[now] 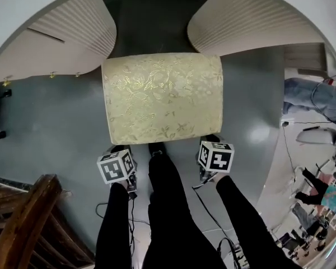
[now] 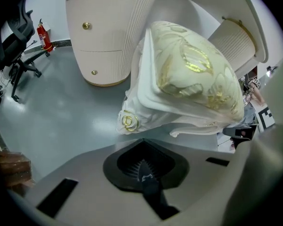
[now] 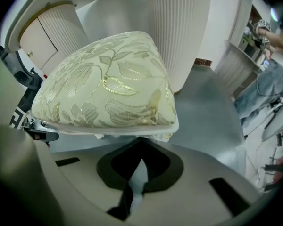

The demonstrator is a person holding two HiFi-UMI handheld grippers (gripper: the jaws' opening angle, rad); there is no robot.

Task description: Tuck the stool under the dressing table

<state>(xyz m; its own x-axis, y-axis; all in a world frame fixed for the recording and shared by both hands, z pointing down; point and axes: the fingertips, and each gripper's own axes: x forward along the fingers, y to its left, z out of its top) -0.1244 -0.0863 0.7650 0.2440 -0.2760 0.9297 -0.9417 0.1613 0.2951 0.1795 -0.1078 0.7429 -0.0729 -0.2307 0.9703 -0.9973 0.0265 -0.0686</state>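
The stool [image 1: 162,97] is standing on the grey floor [image 1: 45,122] right in front of the dressing table [image 1: 73,29]. Its far edge is just reaching the dark gap between the table's two ribbed pedestals [image 1: 243,21], while most of the cream floral seat is sticking out. The left tongs [image 2: 142,166] are sitting pressed together with nothing showing between them, just under the stool's white frame near a rose carving [image 2: 129,120]. The right tongs [image 3: 139,166] are gripping a pale strip, seemingly the stool's frame, under the seat's near corner.
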